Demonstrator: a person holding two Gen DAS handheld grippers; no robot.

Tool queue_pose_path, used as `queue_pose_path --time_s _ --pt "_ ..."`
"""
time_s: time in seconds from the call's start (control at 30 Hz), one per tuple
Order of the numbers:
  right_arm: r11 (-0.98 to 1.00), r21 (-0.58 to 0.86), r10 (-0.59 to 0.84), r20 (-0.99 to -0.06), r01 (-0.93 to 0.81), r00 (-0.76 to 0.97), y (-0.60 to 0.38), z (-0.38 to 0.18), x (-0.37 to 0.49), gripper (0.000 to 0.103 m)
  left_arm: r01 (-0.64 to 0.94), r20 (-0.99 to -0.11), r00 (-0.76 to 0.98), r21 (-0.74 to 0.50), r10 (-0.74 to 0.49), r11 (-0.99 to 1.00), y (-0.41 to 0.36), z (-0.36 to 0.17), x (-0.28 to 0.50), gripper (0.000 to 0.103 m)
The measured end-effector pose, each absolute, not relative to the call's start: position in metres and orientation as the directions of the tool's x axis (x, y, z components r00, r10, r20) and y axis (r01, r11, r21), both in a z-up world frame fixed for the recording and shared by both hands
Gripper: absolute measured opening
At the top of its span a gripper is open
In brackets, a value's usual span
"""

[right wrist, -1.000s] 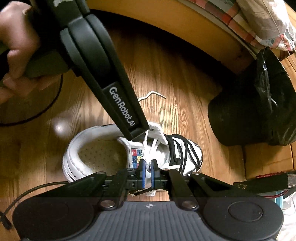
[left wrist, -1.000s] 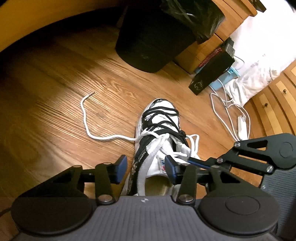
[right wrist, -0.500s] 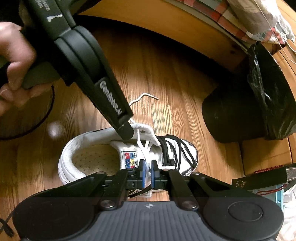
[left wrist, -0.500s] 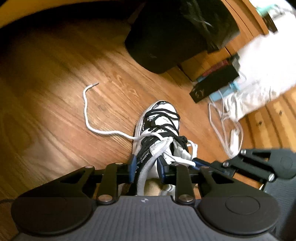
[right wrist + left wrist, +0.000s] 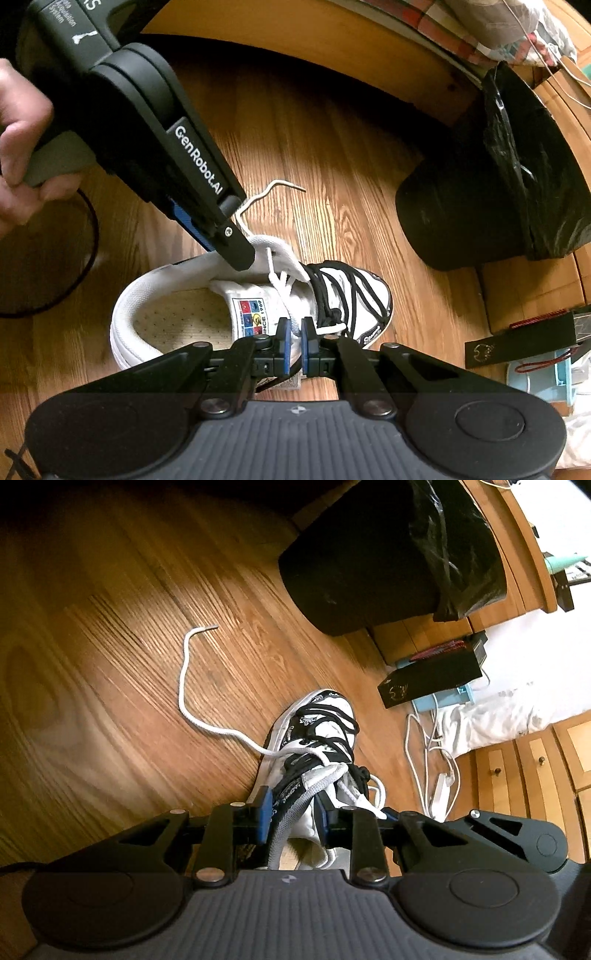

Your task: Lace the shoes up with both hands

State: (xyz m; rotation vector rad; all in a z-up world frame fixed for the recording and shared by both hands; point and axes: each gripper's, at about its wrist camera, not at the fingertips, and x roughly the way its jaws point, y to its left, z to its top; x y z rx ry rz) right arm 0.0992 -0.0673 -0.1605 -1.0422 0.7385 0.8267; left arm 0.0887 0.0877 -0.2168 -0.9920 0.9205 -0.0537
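Your white sneaker [image 5: 258, 314] lies on a wood-plank floor [image 5: 110, 701], toe toward a black bin [image 5: 369, 565] lined with a black bag. Your left gripper [image 5: 291, 808] is partly closed around the shoe's collar edge; whether it pinches is unclear. Your right gripper [image 5: 293, 341] is nearly closed on the white lace [image 5: 280, 284]. The lace's free end [image 5: 192, 653] trails across the floor. Wooden drawers [image 5: 535, 760], white cables [image 5: 428, 760] and a black box [image 5: 432, 679] stand nearby.

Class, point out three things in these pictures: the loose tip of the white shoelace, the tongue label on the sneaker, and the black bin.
white shoelace [image 5: 212, 627], left wrist view, its free tip.
tongue label [image 5: 251, 314], right wrist view, its coloured patch.
black bin [image 5: 461, 214], right wrist view, its side wall.
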Motion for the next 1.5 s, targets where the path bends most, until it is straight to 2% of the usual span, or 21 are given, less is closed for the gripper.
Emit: queue_pose_path --time_s 0.63,1.17,1.37,1.5 --pt "0.213 -0.538 0.159 -0.804 -0.816 0.572 -0.057 -0.17 0.094 0.006 -0.352 -0.636 0.639 -0.741 -0.432 0.571 0.088 -0.218 0.088 0.028" --pt "0.286 -0.487 0.21 -0.809 -0.826 0.549 -0.062 -0.152 0.095 0.006 -0.354 -0.632 0.641 -0.747 -0.436 0.562 0.09 -0.22 0.087 0.028" --pt "0.222 -0.481 0.237 -0.817 -0.848 0.526 -0.054 -0.159 0.089 0.008 -0.354 -0.633 0.64 -0.747 -0.436 0.563 0.089 -0.219 0.087 0.028" --pt "0.138 -0.539 0.2 -0.807 -0.831 0.556 -0.045 -0.176 0.085 0.008 -0.353 -0.635 0.638 -0.744 -0.436 0.567 0.089 -0.218 0.087 0.028"
